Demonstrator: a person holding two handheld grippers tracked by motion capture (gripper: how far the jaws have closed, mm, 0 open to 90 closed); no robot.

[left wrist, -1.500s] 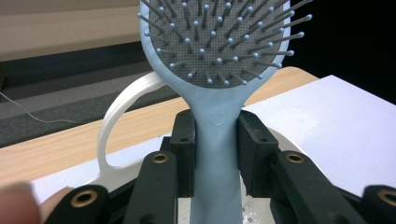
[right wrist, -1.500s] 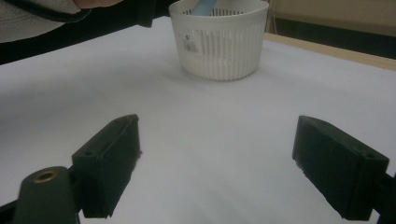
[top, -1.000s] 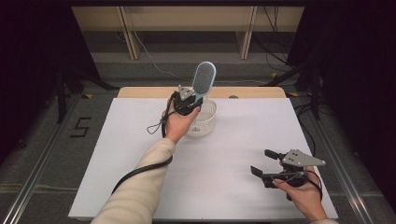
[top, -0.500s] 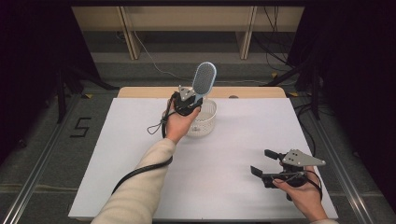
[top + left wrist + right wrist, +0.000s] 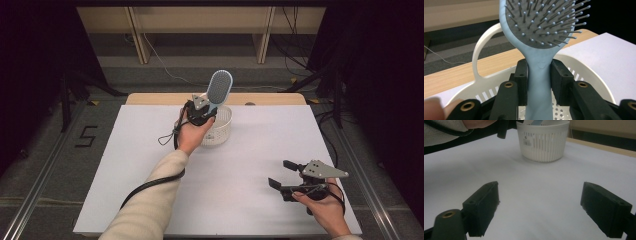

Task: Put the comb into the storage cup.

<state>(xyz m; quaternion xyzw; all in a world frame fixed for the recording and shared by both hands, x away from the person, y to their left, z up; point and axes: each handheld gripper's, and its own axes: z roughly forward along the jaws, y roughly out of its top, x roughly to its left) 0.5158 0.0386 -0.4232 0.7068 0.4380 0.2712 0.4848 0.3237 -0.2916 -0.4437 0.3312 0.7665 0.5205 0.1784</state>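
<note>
A pale blue hairbrush (image 5: pixel 220 87) with a grey bristle pad stands upright, head up, over a white slotted basket (image 5: pixel 221 132) at the back middle of the table. My left gripper (image 5: pixel 211 109) is shut on the brush's handle (image 5: pixel 539 82), with both black pads pressed against its sides. The handle's lower end reaches down into the basket (image 5: pixel 596 77). My right gripper (image 5: pixel 280 173) rests low at the front right, open, with bare white table between its fingers (image 5: pixel 484 205). From there the basket (image 5: pixel 544 142) stands ahead, well apart.
A white sheet (image 5: pixel 150 150) covers the table, with a wooden strip (image 5: pixel 150 98) along the far edge. The basket's loop handle (image 5: pixel 477 52) rises left of the brush. Dark floor, cables and shelf legs lie beyond the table.
</note>
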